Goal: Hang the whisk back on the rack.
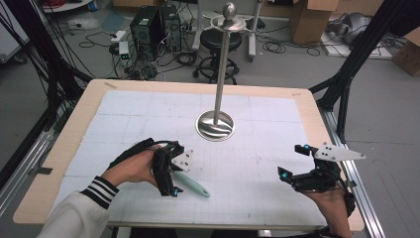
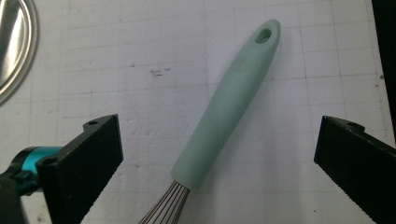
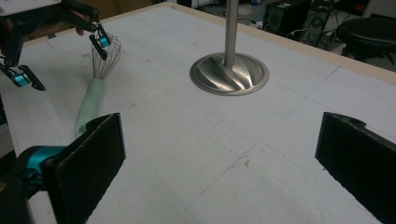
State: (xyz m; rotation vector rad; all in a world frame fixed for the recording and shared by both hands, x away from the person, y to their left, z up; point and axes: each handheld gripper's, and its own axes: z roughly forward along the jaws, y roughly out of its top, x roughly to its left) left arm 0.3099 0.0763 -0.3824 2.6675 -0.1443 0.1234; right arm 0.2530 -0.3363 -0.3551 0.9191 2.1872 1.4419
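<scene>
A whisk with a pale green handle (image 1: 194,185) (image 2: 229,109) (image 3: 88,106) lies flat on the white mat, its wire head (image 3: 105,59) pointing toward my left hand. My left gripper (image 1: 173,171) (image 2: 217,154) (image 3: 60,58) hovers open just above the whisk, one jaw on each side of the handle near the wires, not touching it. My right gripper (image 1: 293,161) (image 3: 219,154) is open at the front right of the mat, with nothing between its jaws. A steel stand with a round base (image 1: 215,125) (image 3: 229,72) and a tall pole (image 1: 223,64) rises mid-table.
The white gridded mat (image 1: 267,124) covers a wooden table (image 1: 79,114). A sliver of the stand's base (image 2: 14,46) shows in the left gripper view. Behind the table are a black stool (image 1: 218,47), computer towers (image 1: 148,29), cables and cardboard boxes (image 1: 309,20).
</scene>
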